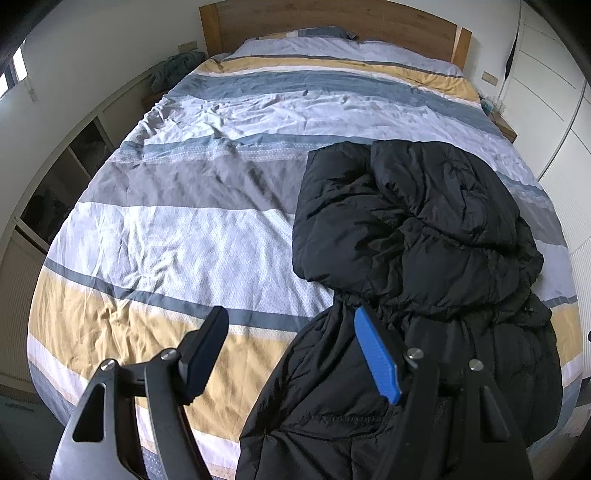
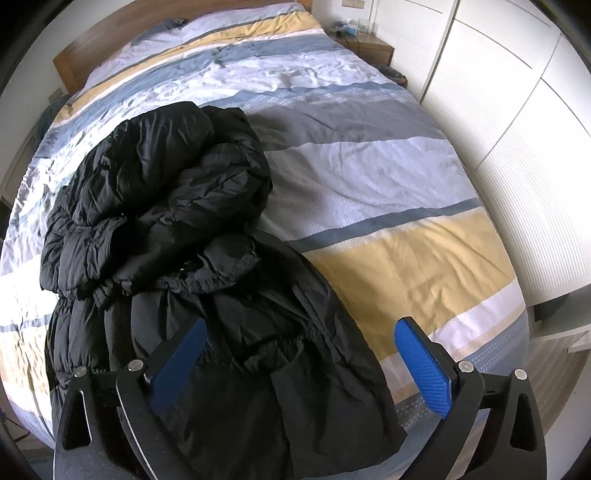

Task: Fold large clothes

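The black puffer jacket (image 1: 417, 236) lies bunched on the striped duvet (image 1: 177, 229) toward the foot of the bed, its lower part spilling toward the near edge. In the left wrist view it sits mostly right of the left gripper (image 1: 295, 354), whose jaws stand spread and hold nothing, the blue pad poised over the jacket's fabric. In the right wrist view the jacket (image 2: 166, 206) runs under the right gripper (image 2: 301, 365), whose jaws are spread wide with cloth below them but not pinched.

The jacket is quilted, shiny and heaped in thick folds, its upper half doubled over the lower.

Bare duvet stretches beyond, up to the wooden headboard (image 1: 332, 22); white wardrobe doors (image 2: 498, 92) flank one side.
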